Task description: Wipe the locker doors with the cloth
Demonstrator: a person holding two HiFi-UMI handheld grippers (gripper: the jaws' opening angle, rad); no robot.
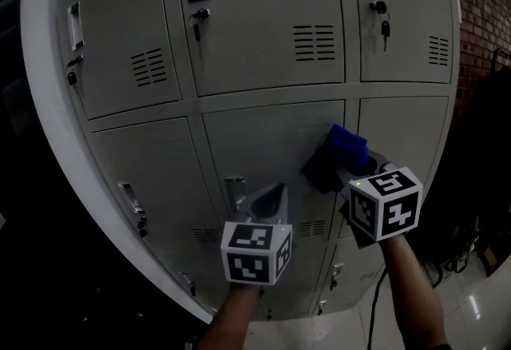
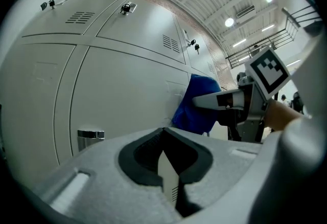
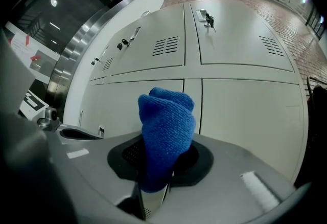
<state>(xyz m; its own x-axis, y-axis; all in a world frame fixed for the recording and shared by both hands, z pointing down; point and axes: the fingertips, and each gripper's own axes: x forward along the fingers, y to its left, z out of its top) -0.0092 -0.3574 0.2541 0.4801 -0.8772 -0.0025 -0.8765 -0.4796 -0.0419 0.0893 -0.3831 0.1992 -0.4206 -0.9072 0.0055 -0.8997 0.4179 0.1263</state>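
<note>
right gripper (image 3: 152, 198) clamping cloth (image 3: 167, 131), door (image 1: 267, 141) contact hidden

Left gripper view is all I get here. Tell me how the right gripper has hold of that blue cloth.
Observer: The right gripper has its jaws shut on the lower end of the cloth. The rest stands up in a bunched roll.
Operator: Say where it's pressed.
Observer: It is at the upper right corner of the middle door in the second row.
Operator: Now place my gripper.
Observer: The left gripper is lower and to the left of the cloth, beside that door's handle.
</note>
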